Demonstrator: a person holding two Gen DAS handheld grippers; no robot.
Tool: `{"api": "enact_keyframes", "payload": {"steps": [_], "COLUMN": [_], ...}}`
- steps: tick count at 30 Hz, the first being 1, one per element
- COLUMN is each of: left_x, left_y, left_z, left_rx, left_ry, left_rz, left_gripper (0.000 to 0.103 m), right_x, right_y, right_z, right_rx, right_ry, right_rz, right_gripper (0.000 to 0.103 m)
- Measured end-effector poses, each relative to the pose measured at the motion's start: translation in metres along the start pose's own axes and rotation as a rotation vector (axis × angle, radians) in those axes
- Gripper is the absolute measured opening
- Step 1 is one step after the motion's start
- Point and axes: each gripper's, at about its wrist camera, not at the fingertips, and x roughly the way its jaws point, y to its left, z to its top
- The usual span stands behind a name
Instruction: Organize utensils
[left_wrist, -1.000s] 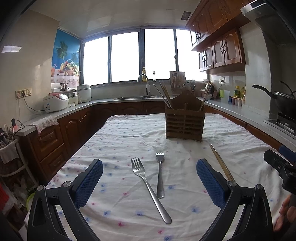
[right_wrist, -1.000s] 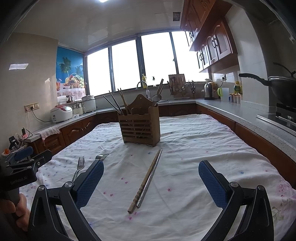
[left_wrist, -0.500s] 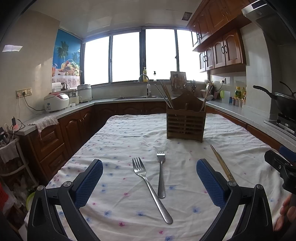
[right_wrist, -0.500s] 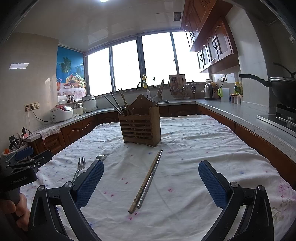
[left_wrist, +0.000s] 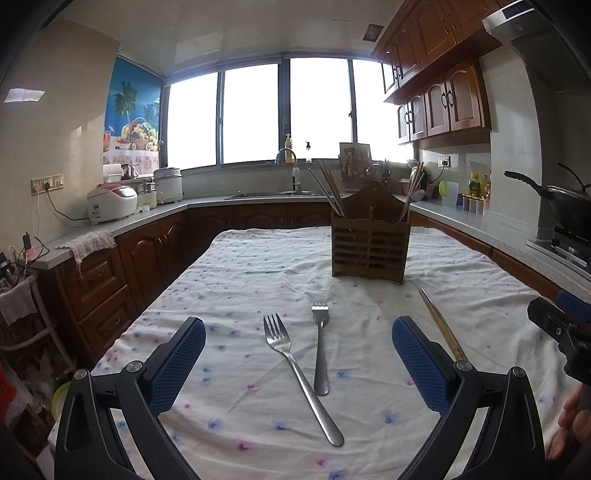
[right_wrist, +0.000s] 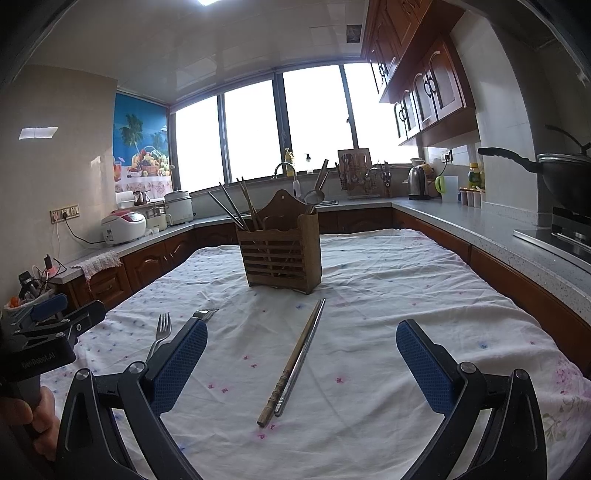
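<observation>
- Left gripper (left_wrist: 298, 360): jaws wide open and empty above the two steel forks (left_wrist: 300, 373) lying side by side on the bench cloth (left_wrist: 240, 280). I'd take one fork by its handle, not both.
- Right gripper (right_wrist: 301, 363): jaws also open, over a wooden and a metal chopstick (right_wrist: 291, 363) lying touching.
- Slatted wooden holder (right_wrist: 280, 254) stands behind them, already holding chopsticks.

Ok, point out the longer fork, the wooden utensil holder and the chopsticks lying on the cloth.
longer fork (left_wrist: 295, 373), left wrist view, on its handle.
wooden utensil holder (left_wrist: 369, 253), left wrist view, on its slatted front.
chopsticks (right_wrist: 293, 363), right wrist view, mid-length of the pair.
</observation>
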Motion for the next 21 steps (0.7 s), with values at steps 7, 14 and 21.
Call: {"api": "enact_keyframes", "payload": {"steps": [7, 14, 21], "left_x": [0.0, 0.0002, 0.0033], "left_y": [-0.0001, -0.0003, 0.0006], "left_z": [-0.0001, 0.0004, 0.0013], "left_rx": [-0.002, -0.003, -0.002], "left_ry": [0.001, 0.003, 0.01], "left_rz": [0.0, -0.001, -0.007], "left_gripper": [0.102, 0.102, 0.102], "right_x": [0.0, 0.0004, 0.001], "right_y": [0.0009, 0.004, 0.0038], "right_z": [0.0006, 0.0042, 0.005], "right_rx": [0.004, 0.004, 0.007], "right_ry": [0.001, 0.0, 0.0], "right_rz": [0.004, 0.009, 0.012], "right_gripper": [0.103, 0.103, 0.103]}}
